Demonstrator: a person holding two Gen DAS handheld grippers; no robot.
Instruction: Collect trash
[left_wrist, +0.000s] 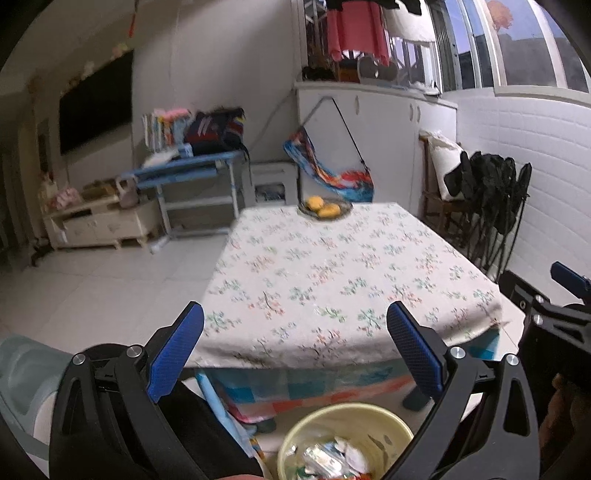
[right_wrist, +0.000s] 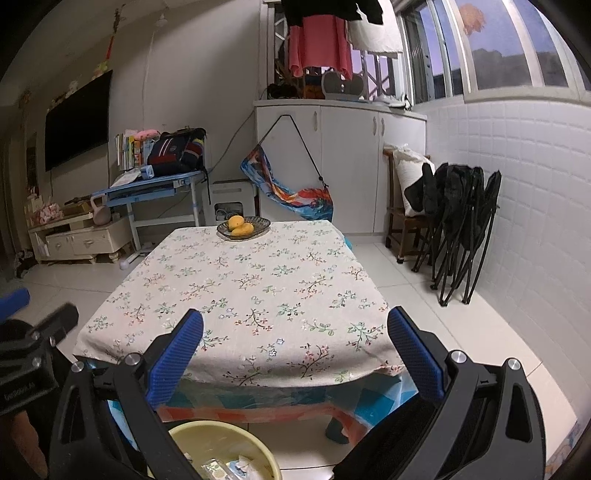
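A pale yellow bin (left_wrist: 384, 417) stands on the floor in front of the table, with crumpled wrappers (left_wrist: 332, 461) inside it. It also shows in the right wrist view (right_wrist: 207, 435) with some wrappers (right_wrist: 229, 469) in it. My left gripper (left_wrist: 295, 332) is open and empty, held above the bin, facing the table (left_wrist: 332, 266). My right gripper (right_wrist: 295, 339) is open and empty, also above the bin. The right gripper's body shows at the right edge of the left wrist view (left_wrist: 554, 314). The floral tablecloth (right_wrist: 251, 280) shows no trash.
A dark dish with two yellow mangoes (right_wrist: 242, 226) sits at the table's far edge. Folded black chairs (right_wrist: 458, 221) lean on the right tiled wall. A blue desk (right_wrist: 155, 188) with a backpack and a low TV cabinet (right_wrist: 81, 236) stand at the left.
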